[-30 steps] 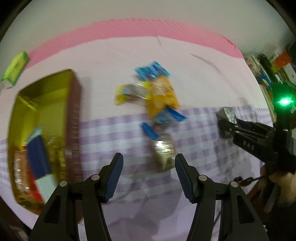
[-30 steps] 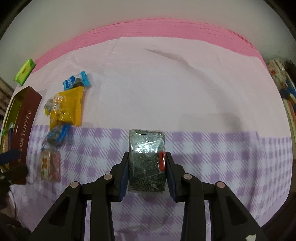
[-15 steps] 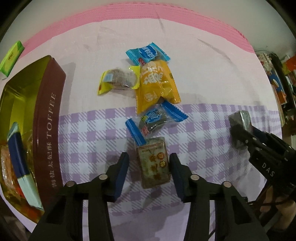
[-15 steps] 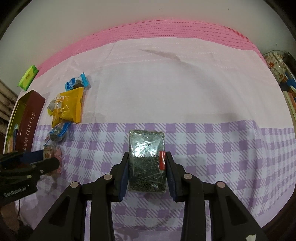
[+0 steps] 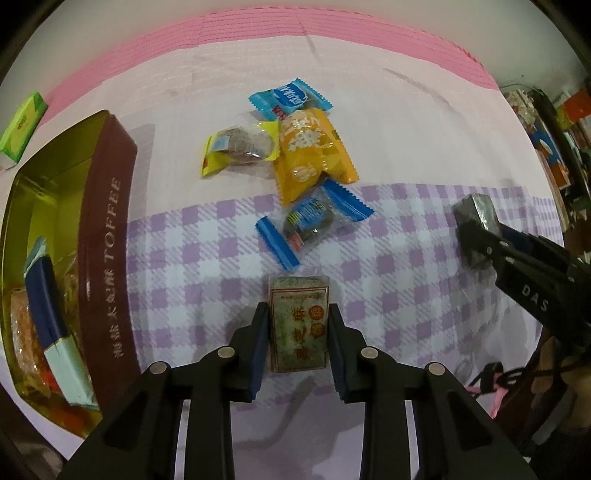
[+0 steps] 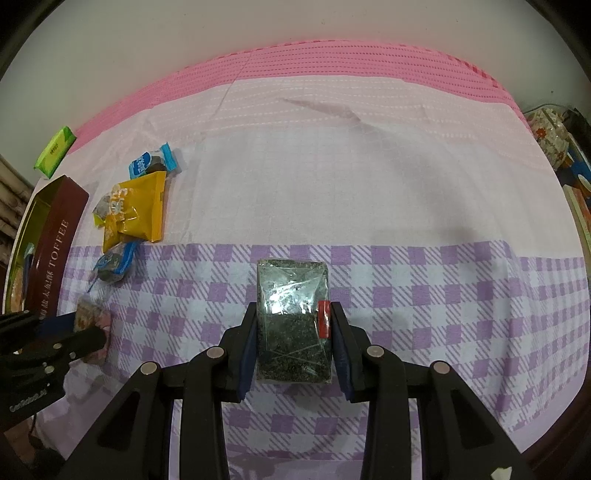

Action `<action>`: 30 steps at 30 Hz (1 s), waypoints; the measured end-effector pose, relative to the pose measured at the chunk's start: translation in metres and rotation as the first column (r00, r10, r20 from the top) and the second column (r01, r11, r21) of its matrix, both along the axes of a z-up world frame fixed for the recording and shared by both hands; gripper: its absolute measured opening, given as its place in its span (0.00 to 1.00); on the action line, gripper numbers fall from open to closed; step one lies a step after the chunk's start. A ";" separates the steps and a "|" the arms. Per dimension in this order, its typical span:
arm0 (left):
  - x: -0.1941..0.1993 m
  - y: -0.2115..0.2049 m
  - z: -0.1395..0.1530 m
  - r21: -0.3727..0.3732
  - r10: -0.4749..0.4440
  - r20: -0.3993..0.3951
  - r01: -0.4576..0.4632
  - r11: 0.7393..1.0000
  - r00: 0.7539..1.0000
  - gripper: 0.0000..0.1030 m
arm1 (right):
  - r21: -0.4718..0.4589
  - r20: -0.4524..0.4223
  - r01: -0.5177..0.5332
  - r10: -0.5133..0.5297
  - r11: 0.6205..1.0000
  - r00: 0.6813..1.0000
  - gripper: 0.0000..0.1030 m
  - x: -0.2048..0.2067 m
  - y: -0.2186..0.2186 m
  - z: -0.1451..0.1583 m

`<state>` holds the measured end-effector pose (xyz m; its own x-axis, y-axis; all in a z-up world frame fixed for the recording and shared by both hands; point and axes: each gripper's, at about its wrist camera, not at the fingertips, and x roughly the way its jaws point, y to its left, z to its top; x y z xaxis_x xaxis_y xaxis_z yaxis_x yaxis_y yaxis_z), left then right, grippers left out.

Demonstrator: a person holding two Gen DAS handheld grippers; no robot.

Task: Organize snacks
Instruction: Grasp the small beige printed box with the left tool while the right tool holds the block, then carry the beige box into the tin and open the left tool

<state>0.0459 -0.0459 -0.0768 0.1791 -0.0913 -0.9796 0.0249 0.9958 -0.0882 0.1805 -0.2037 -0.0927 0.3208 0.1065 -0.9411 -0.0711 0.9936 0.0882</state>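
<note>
My left gripper [image 5: 298, 325] is shut on a small clear-wrapped cake bar [image 5: 299, 325] with red and orange print, low over the checked cloth. It also shows in the right wrist view [image 6: 90, 326]. My right gripper [image 6: 293, 332] is shut on a dark seaweed-like block [image 6: 293, 317] in clear wrap, seen from the left wrist view [image 5: 476, 212] at the right. An open brown TOFFEE tin [image 5: 107, 236] with several snacks inside stands at the left. Loose snacks lie ahead: a blue candy [image 5: 312, 221], a yellow packet [image 5: 312, 155], a yellow-ended round cake [image 5: 240, 147], a blue packet [image 5: 290, 98].
A green packet [image 5: 22, 125] lies at the far left by the pink cloth edge [image 5: 332, 26]. Books and clutter [image 5: 546, 125] stand off the table at the right. The tin also shows in the right wrist view [image 6: 55, 251].
My left gripper moved forward and down around the cake bar and closed on it. My right gripper kept its hold on the dark block and barely moved.
</note>
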 end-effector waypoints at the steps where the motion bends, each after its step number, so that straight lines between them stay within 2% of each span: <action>1: -0.001 0.002 0.001 -0.001 0.003 -0.001 -0.003 1.000 1.000 0.29 | -0.003 0.000 0.000 0.000 1.000 1.000 0.32 0.000 0.001 0.000; 9: -0.015 0.026 0.032 -0.016 0.015 0.053 -0.014 1.000 0.999 0.29 | -0.027 0.005 -0.027 0.027 0.999 1.000 0.32 0.000 0.005 0.000; 20: 0.000 0.064 0.055 -0.010 0.087 0.142 -0.087 0.996 0.986 0.29 | -0.070 0.006 -0.020 0.021 0.997 1.000 0.32 -0.002 0.015 -0.001; 26: 0.014 0.114 0.071 0.021 0.171 0.201 -0.179 0.984 0.965 0.29 | -0.089 0.007 -0.022 0.023 0.996 1.000 0.32 -0.001 0.019 -0.002; 30: 0.027 0.149 0.068 0.063 0.205 0.211 -0.222 0.973 0.956 0.29 | -0.091 0.004 -0.018 0.018 0.996 1.000 0.32 0.000 0.020 -0.002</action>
